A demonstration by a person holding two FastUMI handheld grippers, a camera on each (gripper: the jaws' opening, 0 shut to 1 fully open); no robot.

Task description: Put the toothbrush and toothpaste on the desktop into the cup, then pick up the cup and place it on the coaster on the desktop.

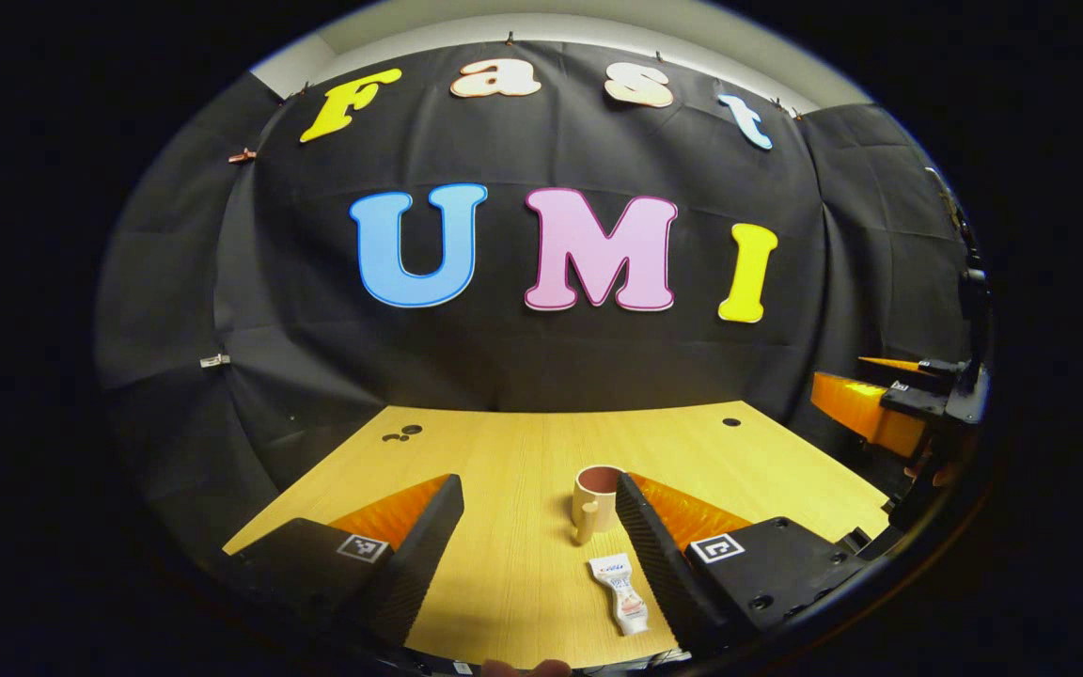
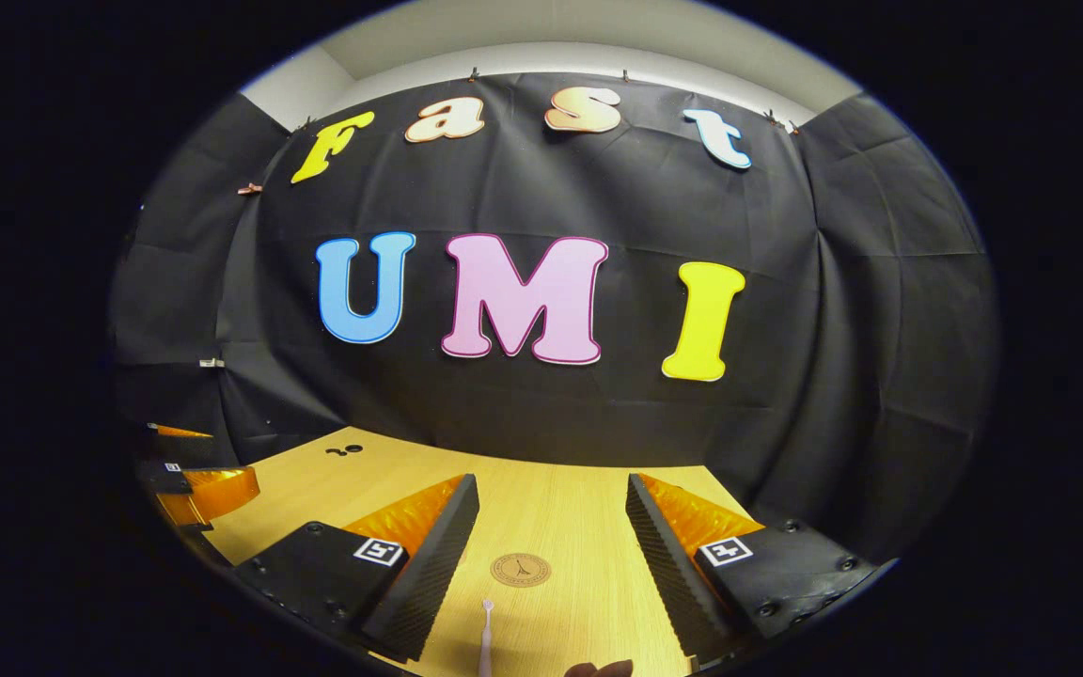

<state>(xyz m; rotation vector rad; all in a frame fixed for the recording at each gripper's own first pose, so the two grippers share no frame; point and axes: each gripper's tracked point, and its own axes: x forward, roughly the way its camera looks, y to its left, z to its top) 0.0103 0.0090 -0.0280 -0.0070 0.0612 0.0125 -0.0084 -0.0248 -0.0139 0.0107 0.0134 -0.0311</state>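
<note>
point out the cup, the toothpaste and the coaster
cup (image 1: 595, 503), left gripper view, on its front wall
toothpaste (image 1: 623, 592), left gripper view, mid tube
coaster (image 2: 520, 570), right gripper view, its centre

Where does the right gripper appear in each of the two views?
Left gripper view: the right gripper is at the right edge, past the desktop.
Right gripper view: its two fingers rise from the bottom, open.
Shared landmark: the dark holes near the desktop's far left corner.

Cup (image 1: 596, 498) beside toothpaste (image 1: 622, 592)
</note>
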